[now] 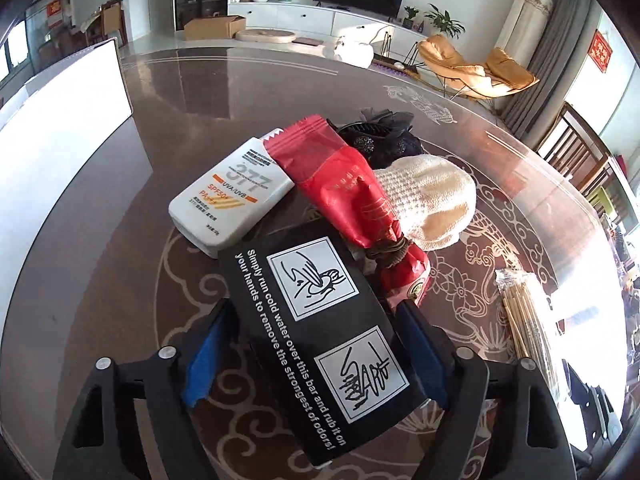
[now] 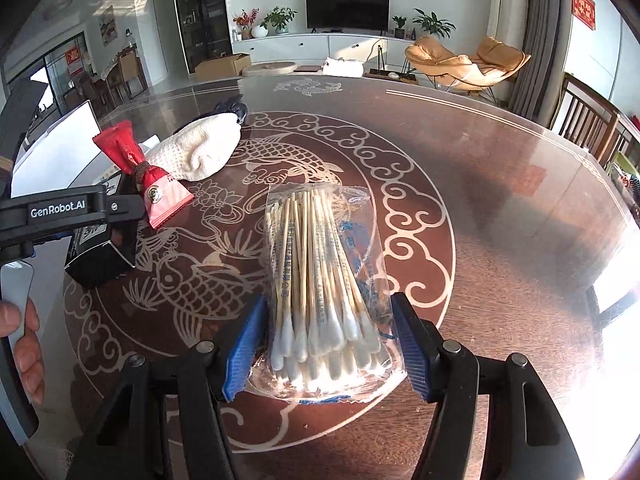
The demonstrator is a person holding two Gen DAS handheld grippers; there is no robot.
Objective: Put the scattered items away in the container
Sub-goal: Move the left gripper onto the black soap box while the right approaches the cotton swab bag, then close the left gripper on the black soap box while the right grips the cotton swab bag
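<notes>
Okay, quick rundown of what's on camera:

Left tongs (image 1: pixel 316 364): straddling the black box (image 1: pixel 320 344). The right blue pad sits against the box's edge, the left pad looks a hair off it, so I can't tell if they're really pinching yet.

Black box: lying slanted on the table (image 1: pixel 248 92), white print and two little hand-washing pictures on its face. Its far end butts up against the pile of other stuff.

Right tongs (image 2: pixel 330 344): spread, one blue pad on each side of the cotton swab bag (image 2: pixel 324 280), small gaps on both sides, not squeezing.

Cotton swab bag: clear plastic, flat on the table over the fish pattern, cotton tips toward the camera, well apart from the pile.

Sunscreen bottle (image 1: pixel 230 200): white with orange print, lying flat just beyond the box, to the left of the red packet.

Red packet (image 1: pixel 352 204): tied near one end with a brown band, lying across the pile, touching the box's far corner.

Knit cloth (image 1: pixel 428 196): cream, bunched up, right beside the red packet.

Black hair clip (image 1: pixel 372 136): behind the packet and cloth, partly hidden.

White container (image 1: pixel 64 136): off to the left edge, blown out by the light, can't see inside.

Person's hand (image 2: pixel 24 332): fingers wrapped round the left handle, seen from the right camera.
</notes>
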